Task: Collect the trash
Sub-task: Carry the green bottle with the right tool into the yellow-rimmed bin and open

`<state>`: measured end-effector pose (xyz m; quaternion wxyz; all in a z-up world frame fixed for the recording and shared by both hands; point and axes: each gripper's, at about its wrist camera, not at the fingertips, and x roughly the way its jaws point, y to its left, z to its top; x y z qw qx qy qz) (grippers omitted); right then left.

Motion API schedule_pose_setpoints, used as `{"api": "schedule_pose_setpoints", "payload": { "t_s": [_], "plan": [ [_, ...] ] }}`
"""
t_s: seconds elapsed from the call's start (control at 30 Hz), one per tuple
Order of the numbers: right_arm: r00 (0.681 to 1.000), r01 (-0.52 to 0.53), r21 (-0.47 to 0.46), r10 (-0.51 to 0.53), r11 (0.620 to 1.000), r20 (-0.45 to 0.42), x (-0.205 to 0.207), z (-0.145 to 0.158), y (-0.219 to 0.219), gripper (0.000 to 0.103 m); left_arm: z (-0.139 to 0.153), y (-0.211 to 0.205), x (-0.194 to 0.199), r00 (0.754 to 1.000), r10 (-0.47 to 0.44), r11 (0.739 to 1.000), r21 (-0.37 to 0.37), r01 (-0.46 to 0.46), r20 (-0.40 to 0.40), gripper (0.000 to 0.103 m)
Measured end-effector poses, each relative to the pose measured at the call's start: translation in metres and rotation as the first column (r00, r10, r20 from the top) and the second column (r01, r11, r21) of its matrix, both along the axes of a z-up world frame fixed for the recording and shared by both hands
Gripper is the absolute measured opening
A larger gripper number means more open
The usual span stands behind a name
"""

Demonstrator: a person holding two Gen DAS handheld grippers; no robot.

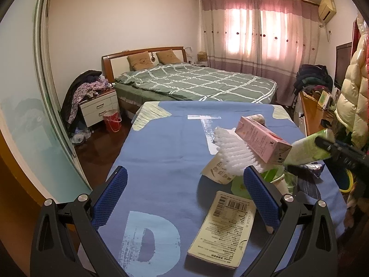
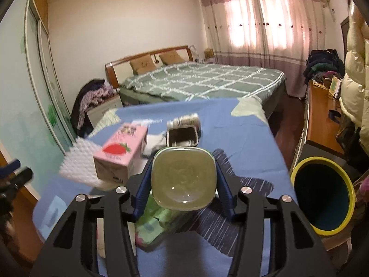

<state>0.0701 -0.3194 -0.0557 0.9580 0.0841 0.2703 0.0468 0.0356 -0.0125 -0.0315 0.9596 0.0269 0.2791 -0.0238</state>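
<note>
My right gripper [image 2: 183, 161] is shut on a pale green container [image 2: 184, 180], whose square bottom faces the camera, lifted above the blue cloth. The left wrist view shows that container [image 1: 304, 150] at the right, pinched by a black finger [image 1: 327, 144]. My left gripper [image 1: 184, 175] stands open low over the cloth with nothing between its pads. A flat barcode packet [image 1: 223, 228] lies just ahead of it. Beyond are a pink strawberry carton [image 1: 263, 140] leaning on white foam [image 1: 230, 154], and a paper cup [image 1: 280, 182]. A bin with a yellow rim [image 2: 322, 194] stands off the table's right edge.
A can [image 2: 184, 120] and a metal tin [image 2: 182, 136] lie farther back on the blue cloth [image 2: 242, 138]. A green wrapper [image 2: 156, 224] lies under the right gripper. A bed [image 1: 196, 80], a nightstand and a red bucket [image 1: 112, 121] stand beyond; a desk [image 2: 320, 120] is at the right.
</note>
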Motion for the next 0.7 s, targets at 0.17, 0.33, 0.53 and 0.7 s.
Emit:
{"api": "schedule_pose_setpoints", "payload": {
  "t_s": [0.17, 0.33, 0.53, 0.7],
  "plan": [
    [1.0, 0.012, 0.026, -0.013, 1.0, 0.025, 0.0, 0.011, -0.014, 0.049, 0.001, -0.005, -0.003, 1.0, -0.009, 1.0, 0.008, 0.009, 0.005, 0.099],
    [0.996, 0.067, 0.051, -0.07, 0.996, 0.062, -0.01, 0.023, -0.039, 0.049, 0.005, -0.009, -0.005, 1.0, -0.018, 1.0, 0.013, 0.018, 0.014, 0.099],
    [0.979, 0.17, 0.113, -0.181, 0.979, 0.094, -0.028, 0.035, -0.093, 0.049, 0.003, -0.013, -0.004, 1.0, -0.026, 1.0, 0.01, 0.026, 0.008, 0.099],
    [0.943, 0.298, 0.115, -0.311, 0.948, 0.121, -0.043, 0.037, -0.134, 0.049, 0.003, -0.02, -0.004, 0.999, -0.039, 0.999, 0.019, 0.039, 0.002, 0.099]
  ]
}}
